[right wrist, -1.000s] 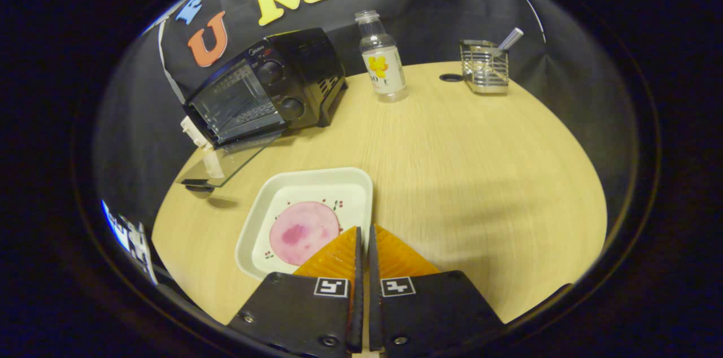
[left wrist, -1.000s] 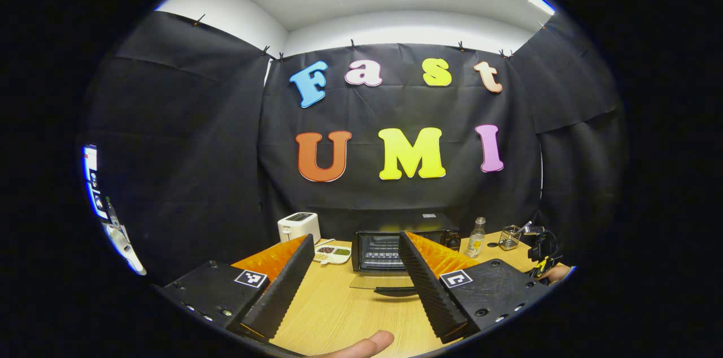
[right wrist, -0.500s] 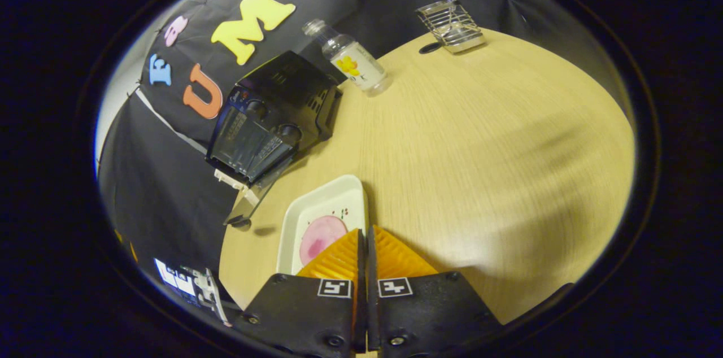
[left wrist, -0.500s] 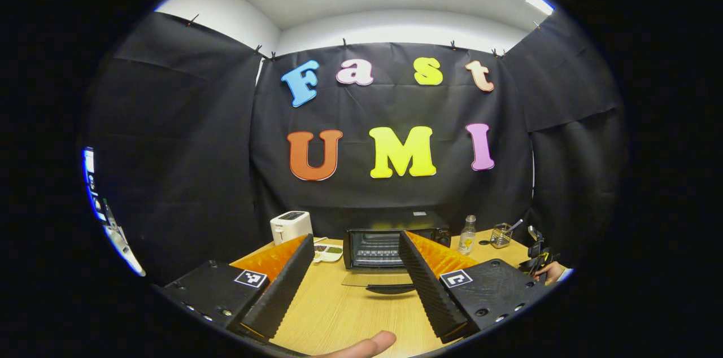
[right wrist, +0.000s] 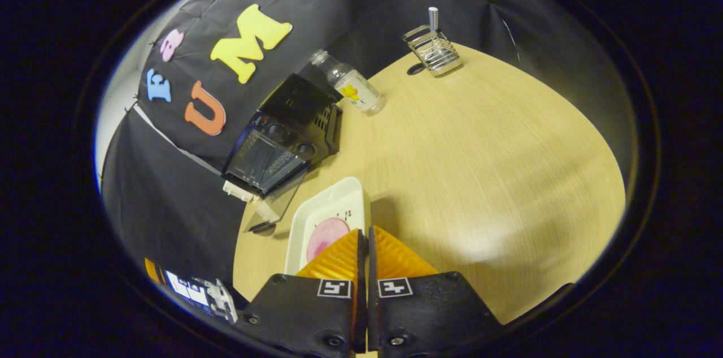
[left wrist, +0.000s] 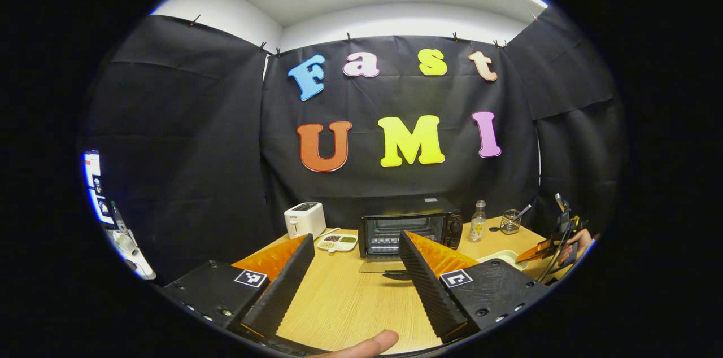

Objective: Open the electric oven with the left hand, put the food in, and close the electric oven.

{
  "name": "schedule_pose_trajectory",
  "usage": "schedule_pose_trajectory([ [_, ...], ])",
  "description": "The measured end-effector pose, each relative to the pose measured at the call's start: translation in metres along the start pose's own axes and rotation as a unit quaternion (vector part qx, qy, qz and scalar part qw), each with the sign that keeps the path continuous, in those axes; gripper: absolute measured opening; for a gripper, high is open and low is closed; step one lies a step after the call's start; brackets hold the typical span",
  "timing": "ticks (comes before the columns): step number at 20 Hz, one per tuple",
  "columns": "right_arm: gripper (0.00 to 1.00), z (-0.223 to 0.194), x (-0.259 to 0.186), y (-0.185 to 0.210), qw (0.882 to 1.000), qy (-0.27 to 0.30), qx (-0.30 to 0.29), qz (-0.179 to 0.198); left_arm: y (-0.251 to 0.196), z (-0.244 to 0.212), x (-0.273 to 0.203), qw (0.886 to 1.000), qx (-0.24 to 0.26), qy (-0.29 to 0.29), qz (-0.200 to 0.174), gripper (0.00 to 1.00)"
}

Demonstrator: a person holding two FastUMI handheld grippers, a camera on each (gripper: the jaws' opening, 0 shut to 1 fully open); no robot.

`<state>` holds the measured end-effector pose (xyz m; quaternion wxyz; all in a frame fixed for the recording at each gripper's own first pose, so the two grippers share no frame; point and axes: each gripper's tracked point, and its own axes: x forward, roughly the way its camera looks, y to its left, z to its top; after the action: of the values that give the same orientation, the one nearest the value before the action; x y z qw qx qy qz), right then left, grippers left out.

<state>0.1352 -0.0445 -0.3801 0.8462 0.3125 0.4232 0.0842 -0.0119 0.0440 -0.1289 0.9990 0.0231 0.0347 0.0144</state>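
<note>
With the left gripper [left wrist: 356, 273] held above the near edge of the tabletop [left wrist: 350, 301], we see its two fingers spread wide and holding nothing. Across the far edge of the tabletop, left to right in the left gripper view, we count one white toaster [left wrist: 305, 219], one divided snack dish [left wrist: 337, 241], one electric oven [left wrist: 409, 228], one bottle [left wrist: 478, 222] and one wire holder [left wrist: 510, 221]. The electric oven stands at the middle of the far edge with its glass door [left wrist: 381, 265] folded down flat toward us, leaving the cavity open. One fingertip [left wrist: 367, 342] of the person shows at the near edge.

Toward the right edge of the tabletop we see one white tray [right wrist: 330, 217], carrying one round pink slice of food [right wrist: 326, 232]. The right gripper [right wrist: 364, 250] has its two fingers drawn together on the tray's near rim, so the tray is clamped. In the right gripper view the tray's shadow falls on the wood beside it, and the tray sits just in front of the open door, apart from it.
</note>
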Motion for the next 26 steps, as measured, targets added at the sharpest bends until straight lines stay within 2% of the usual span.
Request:
schedule_pose_trajectory([
  [2, 0.04, -0.005, -0.022, 0.021, 1.000, -0.006, -0.012, 0.007, 0.003, -0.009, -0.005, 1.000, -0.010, 0.002, -0.006, 0.95],
  [5, 0.04, -0.009, -0.024, 0.062, 0.999, -0.008, -0.023, 0.027, 0.011, -0.021, -0.011, 1.000, -0.014, 0.009, -0.012, 0.95],
  [12, 0.04, -0.027, 0.017, 0.147, 0.998, 0.000, -0.021, 0.064, 0.043, -0.027, -0.017, 1.000, -0.028, 0.000, 0.003, 0.95],
  [17, 0.04, -0.025, 0.077, 0.188, 0.998, -0.028, -0.004, 0.051, 0.063, -0.032, -0.020, 1.000, -0.023, -0.006, 0.014, 0.95],
  [19, 0.04, -0.018, 0.101, 0.201, 0.998, -0.046, 0.001, 0.042, 0.077, -0.032, -0.016, 0.999, -0.025, -0.009, 0.032, 0.95],
  [26, 0.04, 0.035, 0.171, 0.236, 0.991, -0.127, -0.033, 0.003, 0.122, -0.029, 0.000, 0.997, -0.018, -0.027, 0.076, 0.95],
])
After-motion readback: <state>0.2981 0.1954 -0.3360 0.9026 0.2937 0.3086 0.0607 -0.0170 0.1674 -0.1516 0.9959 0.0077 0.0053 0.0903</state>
